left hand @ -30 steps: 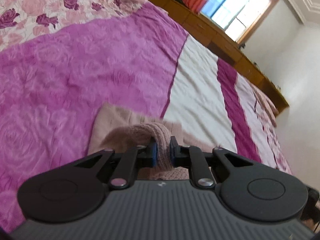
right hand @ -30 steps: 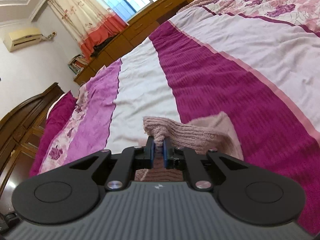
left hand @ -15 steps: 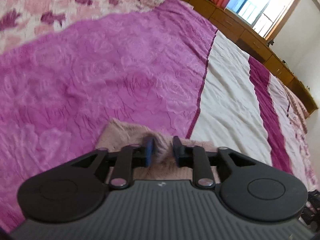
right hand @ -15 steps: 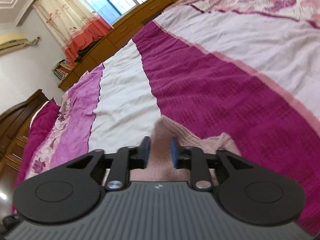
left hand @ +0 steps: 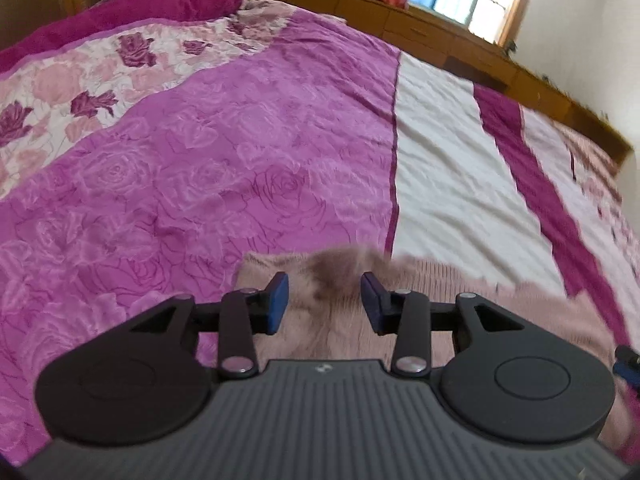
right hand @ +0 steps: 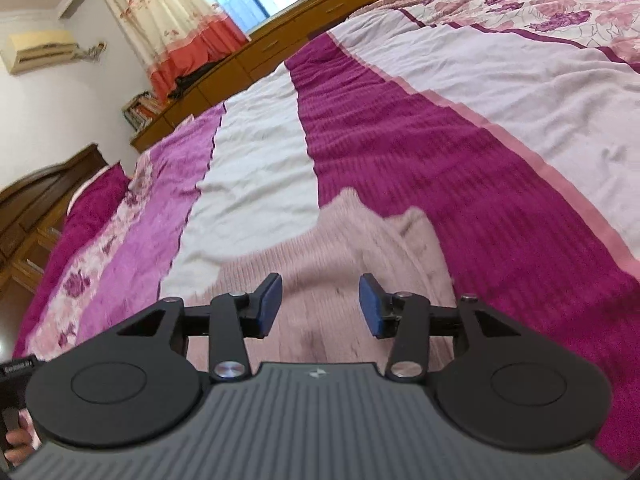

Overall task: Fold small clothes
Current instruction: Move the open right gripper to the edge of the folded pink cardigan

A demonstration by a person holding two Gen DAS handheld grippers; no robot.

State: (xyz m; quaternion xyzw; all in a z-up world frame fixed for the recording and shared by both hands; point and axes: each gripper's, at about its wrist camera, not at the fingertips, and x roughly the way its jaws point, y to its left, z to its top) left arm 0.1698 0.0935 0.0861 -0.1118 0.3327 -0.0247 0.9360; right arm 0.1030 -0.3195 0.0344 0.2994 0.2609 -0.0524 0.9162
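A small dusty-pink knitted garment [left hand: 440, 300] lies folded on the striped bedspread [left hand: 224, 184]. In the left wrist view my left gripper [left hand: 324, 304] hovers low over the garment's edge, its jaws opening, and a raised tuft of knit lies in the gap without the blue pads touching it. From the right wrist view the same garment [right hand: 344, 248] spreads flat ahead. Over it, my right gripper [right hand: 320, 306] has its jaws opening too, with only flat fabric seen below between the pads.
The bed is wide, with magenta, white and floral stripes [right hand: 500, 128]. A dark pillow [left hand: 152, 8] lies at the head. Wooden cabinets [left hand: 460, 52] and a window run along the far side. A hand [right hand: 16, 444] shows at the lower left edge.
Both grippers were shut on a lifted fold of the pink knit. They have since spread apart and let it go, and the fold has dropped flat onto the garment.
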